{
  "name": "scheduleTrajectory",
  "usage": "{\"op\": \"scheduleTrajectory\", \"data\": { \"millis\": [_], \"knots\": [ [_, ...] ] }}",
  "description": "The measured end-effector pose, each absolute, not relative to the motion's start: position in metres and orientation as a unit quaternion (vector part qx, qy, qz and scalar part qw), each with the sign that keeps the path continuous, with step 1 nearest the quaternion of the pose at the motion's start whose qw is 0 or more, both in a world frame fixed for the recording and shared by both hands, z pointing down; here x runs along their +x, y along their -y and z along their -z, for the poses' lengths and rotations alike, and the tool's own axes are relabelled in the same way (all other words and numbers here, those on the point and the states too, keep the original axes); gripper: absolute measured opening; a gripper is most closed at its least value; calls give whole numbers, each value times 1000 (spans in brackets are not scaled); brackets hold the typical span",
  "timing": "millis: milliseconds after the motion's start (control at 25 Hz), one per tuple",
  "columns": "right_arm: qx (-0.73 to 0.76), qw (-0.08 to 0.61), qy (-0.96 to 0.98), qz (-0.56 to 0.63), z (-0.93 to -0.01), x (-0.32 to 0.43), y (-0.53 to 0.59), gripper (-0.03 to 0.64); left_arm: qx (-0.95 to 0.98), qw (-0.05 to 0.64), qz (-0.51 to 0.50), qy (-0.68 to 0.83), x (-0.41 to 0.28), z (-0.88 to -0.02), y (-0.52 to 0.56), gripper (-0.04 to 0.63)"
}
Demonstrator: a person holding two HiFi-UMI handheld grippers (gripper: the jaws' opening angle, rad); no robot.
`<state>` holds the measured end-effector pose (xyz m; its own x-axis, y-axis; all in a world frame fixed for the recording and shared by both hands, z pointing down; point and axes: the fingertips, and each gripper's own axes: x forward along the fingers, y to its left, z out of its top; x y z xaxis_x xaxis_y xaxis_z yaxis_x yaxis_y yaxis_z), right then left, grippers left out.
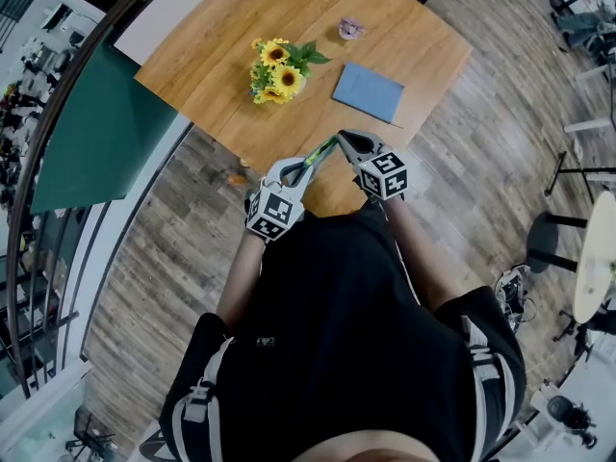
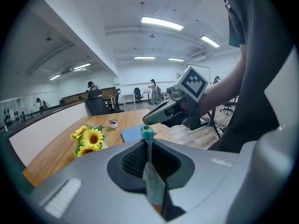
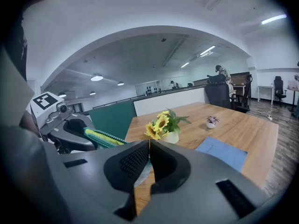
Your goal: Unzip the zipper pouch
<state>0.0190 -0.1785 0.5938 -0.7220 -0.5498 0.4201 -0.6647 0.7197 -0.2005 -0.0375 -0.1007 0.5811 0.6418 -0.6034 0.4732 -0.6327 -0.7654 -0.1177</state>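
Item: 1 green striped pouch (image 1: 321, 152), held in the air between 2 grippers, over the near edge of the wooden table (image 1: 221, 65). Left gripper (image 1: 300, 168): jaws pinched tight on a strip of the pouch's fabric, a teal tip poking out past them. Right gripper (image 1: 343, 142): jaws nearly together on a thin part at the pouch's other end, probably the zipper tab, though its view shows too little to confirm. Risks: both holds are narrow, so a sharp pull could slip the fabric from either pinch and drop the pouch to the floor; a pull off the zipper's line would likely twist the soft pouch and jam the slider. Room: open air to both sides for drawing the grippers apart; the person's body is close behind. Sunflowers (image 1: 274, 70), a blue notebook (image 1: 369, 92) and 1 small pot (image 1: 350, 30) sit well apart, further up the table.
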Motion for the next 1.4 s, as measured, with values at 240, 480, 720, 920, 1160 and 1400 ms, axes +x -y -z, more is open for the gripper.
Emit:
{"op": "scheduleTrajectory", "data": {
  "millis": [240,480,720,920,1160,1400],
  "knots": [
    [343,171,907,-174,-597,26,182,9,907,31,-243,344,-43,-578,98,14],
    [352,170,902,-181,-601,32,185,9,907,35,-238,345,-48,-577,98,14],
    [356,176,900,-178,-605,34,185,11,910,33,-239,338,-45,-577,96,14],
    [369,178,894,-181,-606,44,188,9,914,30,-235,330,-44,-574,91,14],
    [372,174,891,-193,-611,52,188,12,915,29,-237,326,-41,-574,88,14],
    [373,174,890,-195,-615,54,185,12,915,28,-243,321,-39,-575,85,14]
  ]
}}
